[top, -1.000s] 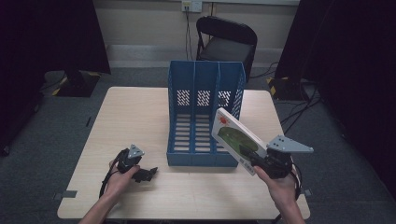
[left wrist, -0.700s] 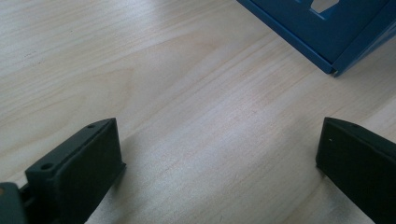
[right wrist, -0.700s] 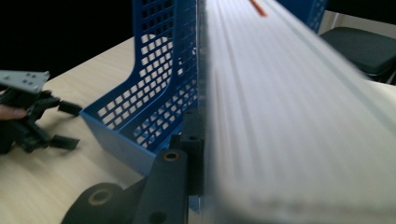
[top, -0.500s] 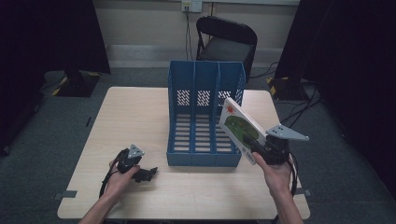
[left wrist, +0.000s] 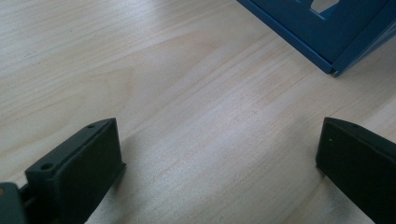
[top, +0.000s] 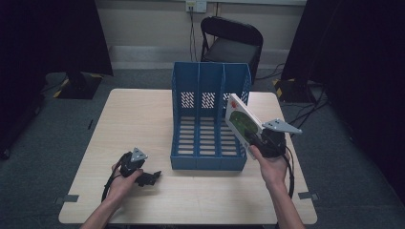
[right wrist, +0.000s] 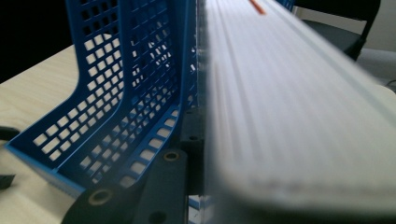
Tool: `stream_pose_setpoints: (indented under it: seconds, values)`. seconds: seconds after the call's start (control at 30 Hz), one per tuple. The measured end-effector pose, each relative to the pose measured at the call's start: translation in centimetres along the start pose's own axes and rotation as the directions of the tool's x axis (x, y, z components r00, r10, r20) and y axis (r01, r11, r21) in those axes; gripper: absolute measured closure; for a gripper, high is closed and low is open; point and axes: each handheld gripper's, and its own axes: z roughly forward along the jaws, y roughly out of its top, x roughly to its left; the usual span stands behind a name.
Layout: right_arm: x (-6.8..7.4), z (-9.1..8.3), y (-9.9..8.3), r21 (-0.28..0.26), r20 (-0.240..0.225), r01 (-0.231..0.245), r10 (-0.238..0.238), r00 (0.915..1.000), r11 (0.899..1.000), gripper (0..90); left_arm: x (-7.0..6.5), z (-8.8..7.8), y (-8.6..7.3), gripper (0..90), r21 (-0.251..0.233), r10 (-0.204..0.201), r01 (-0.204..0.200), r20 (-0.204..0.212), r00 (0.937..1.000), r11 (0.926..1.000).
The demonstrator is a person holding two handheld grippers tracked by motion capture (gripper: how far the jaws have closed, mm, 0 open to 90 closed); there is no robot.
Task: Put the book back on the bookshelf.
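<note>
Book [top: 241, 121] is sliding from 4 o'clock toward the blue file rack [top: 210, 86], right tool [top: 255, 141] clenching it, now tilting over the rightmost slot; left tool [top: 152, 177] is resting released on the table [top: 138, 114].

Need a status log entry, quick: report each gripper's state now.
Left gripper: open, holding nothing, resting on the table.
Right gripper: shut on the book, beside the blue file rack.

On the single worktop [top: 143, 114] stands one blue file rack [top: 208, 138] with three compartments, alongside one book [top: 241, 123], two grippers, left [top: 143, 177] and right [top: 260, 143], and one black chair [top: 231, 45] behind.
</note>
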Motion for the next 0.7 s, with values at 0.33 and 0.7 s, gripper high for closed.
stream_pose_setpoints:
  seconds: [0.33,0.7]
  values:
    - [0.8,2.8,0.8,0.013,0.055,-0.013,0.013,0.9984,1.0,76.5,0.0,0.0,0.0,0.0,-0.001,0.0,0.0,0.002,1.0,1.0]
    - [1.0,5.8,0.3,0.035,0.074,-0.048,0.046,0.9962,0.998,76.5,0.0,0.1,0.1,0.0,0.005,0.01,-0.01,0.009,0.9999,0.9999]
